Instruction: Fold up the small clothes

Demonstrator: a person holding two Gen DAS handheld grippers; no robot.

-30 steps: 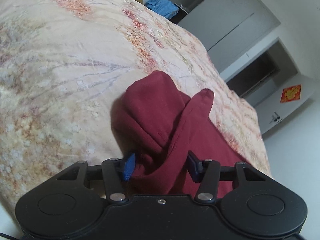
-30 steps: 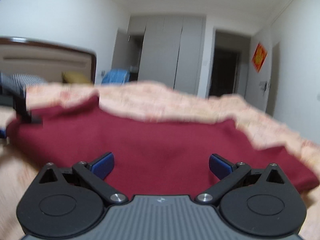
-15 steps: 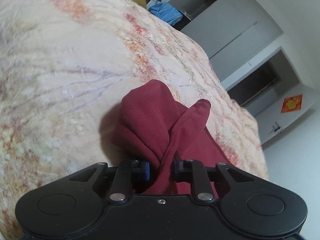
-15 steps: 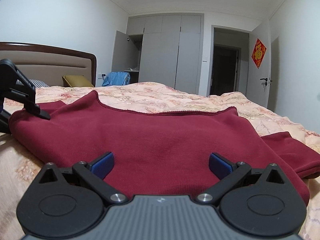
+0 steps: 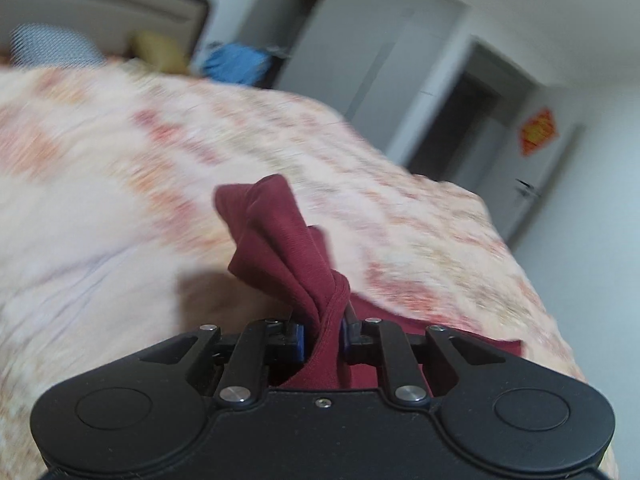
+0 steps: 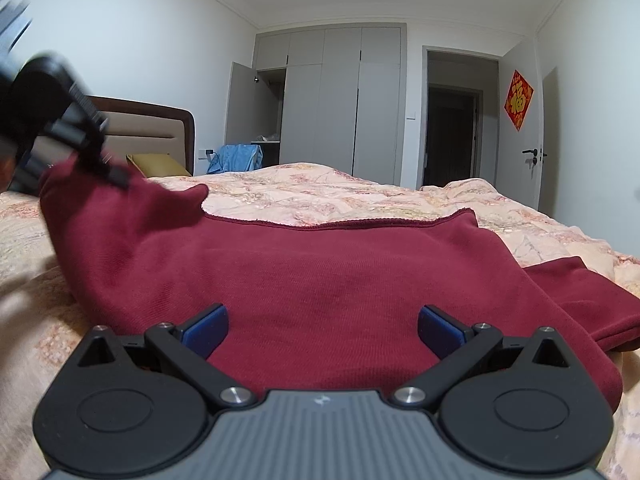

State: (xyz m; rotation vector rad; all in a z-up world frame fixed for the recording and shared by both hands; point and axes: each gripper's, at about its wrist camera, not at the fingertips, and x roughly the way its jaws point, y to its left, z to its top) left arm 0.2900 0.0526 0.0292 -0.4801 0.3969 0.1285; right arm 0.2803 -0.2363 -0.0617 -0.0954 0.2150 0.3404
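A dark red garment (image 6: 320, 272) lies spread on the bed, with a sleeve trailing off to the right. My left gripper (image 5: 322, 332) has its jaws closing on a bunched corner of the garment (image 5: 280, 232); the blue pads press the cloth between them. In the right wrist view that left gripper (image 6: 114, 172) shows blurred at the upper left, holding the garment's left corner raised off the bed. My right gripper (image 6: 323, 328) stands open just above the garment's near edge, with nothing between its fingers.
The floral bedcover (image 6: 360, 192) runs back to a brown headboard (image 6: 152, 128) with a yellow pillow (image 6: 156, 162). Blue clothes (image 6: 236, 158) lie by an open grey wardrobe (image 6: 340, 100). A dark doorway (image 6: 452, 132) and a door with a red decoration (image 6: 519, 99) are at the right.
The left gripper's jaws closed on the garment's bunched corner, then rose and rolled, lifting the cloth off the bed. The right gripper kept still and open.
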